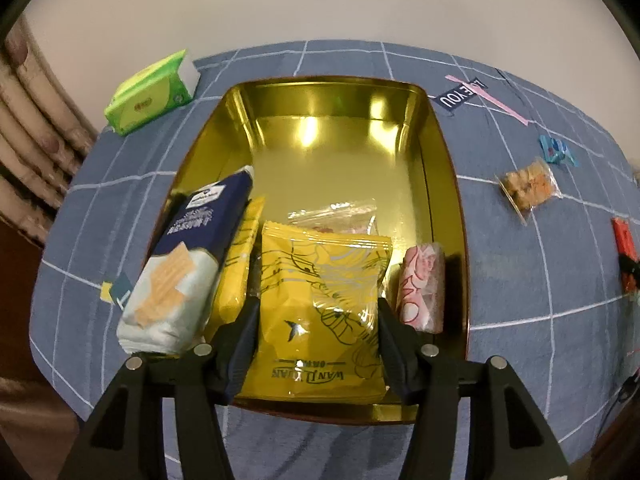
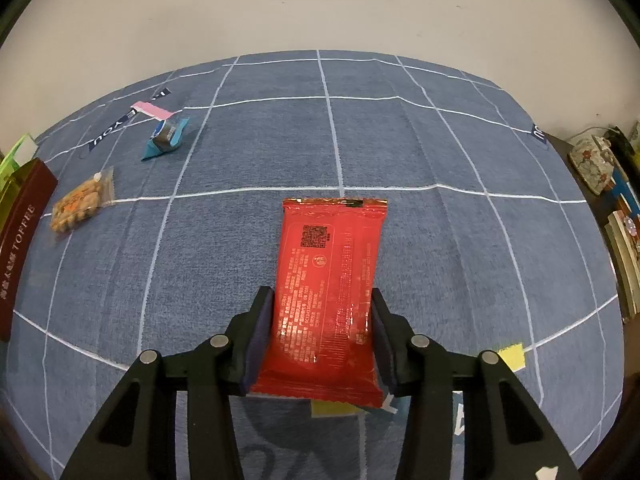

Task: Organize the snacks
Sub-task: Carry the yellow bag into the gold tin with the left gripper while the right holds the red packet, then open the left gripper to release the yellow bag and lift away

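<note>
With the left gripper [image 1: 318, 320] clamping the yellow foil snack pouch [image 1: 320, 300] inside the gold metal tin [image 1: 444, 184] and the right gripper [image 2: 320, 328] clamping the flat red foil packet [image 2: 332, 280] between its jaws, either slick wrapper may slide free.

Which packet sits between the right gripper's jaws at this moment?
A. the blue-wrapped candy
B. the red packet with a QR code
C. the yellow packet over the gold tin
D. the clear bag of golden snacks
B: in the right wrist view the right gripper has its jaws on either side of the red packet, above the blue cloth.
</note>
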Tool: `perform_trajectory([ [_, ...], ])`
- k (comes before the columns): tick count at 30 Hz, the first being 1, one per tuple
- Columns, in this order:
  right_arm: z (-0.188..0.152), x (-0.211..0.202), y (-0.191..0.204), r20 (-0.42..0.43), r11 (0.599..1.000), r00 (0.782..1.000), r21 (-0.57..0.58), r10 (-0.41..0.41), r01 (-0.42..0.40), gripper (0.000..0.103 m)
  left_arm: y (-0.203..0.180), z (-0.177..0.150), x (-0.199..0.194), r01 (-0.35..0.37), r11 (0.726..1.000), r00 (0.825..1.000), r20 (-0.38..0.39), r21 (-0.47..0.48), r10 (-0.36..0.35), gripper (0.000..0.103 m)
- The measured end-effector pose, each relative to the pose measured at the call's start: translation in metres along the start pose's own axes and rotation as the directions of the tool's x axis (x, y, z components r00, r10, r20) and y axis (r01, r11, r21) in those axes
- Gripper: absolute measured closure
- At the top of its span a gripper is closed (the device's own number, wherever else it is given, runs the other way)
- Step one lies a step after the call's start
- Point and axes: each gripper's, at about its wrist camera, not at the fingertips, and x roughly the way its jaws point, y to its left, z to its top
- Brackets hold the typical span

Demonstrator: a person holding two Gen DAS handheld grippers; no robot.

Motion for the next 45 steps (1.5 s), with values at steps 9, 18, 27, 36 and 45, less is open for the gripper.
perform_trajectory([
  [9, 0.0, -0.003, 0.005, -0.009, 1.0, 1.0, 0.005, -0.019, 0.019, 0.062, 0.004, 0.0, -0.004, 0.042, 0.999, 0.999, 0.02, 0.008, -0.042, 0.042],
  [18, -0.001, -0.009, 0.024, -0.014, 1.0, 1.0, -0.01, -0.025, 0.025, 0.064, 0.007, 0.0, -0.035, 0.048, 0.999, 0.994, 0.096, 0.005, -0.048, 0.037],
  [27, 0.01, -0.041, 0.064, 0.031, 0.998, 0.998, -0.042, 0.05, -0.049, 0.064, 0.023, -0.003, -0.064, 0.007, 1.0, 0.984, 0.18, -0.012, -0.005, 0.037],
  [36, 0.02, -0.083, 0.161, 0.056, 0.957, 0.968, -0.174, 0.244, -0.231, 0.064, 0.079, -0.02, -0.073, -0.044, 0.986, 0.98, 0.183, -0.163, 0.074, 0.037],
  [45, 0.015, -0.097, 0.263, 0.005, 0.892, 0.93, -0.284, 0.367, -0.351, 0.064, 0.118, -0.042, -0.073, -0.122, 0.954, 0.977, 0.136, -0.273, 0.164, 0.037],
])
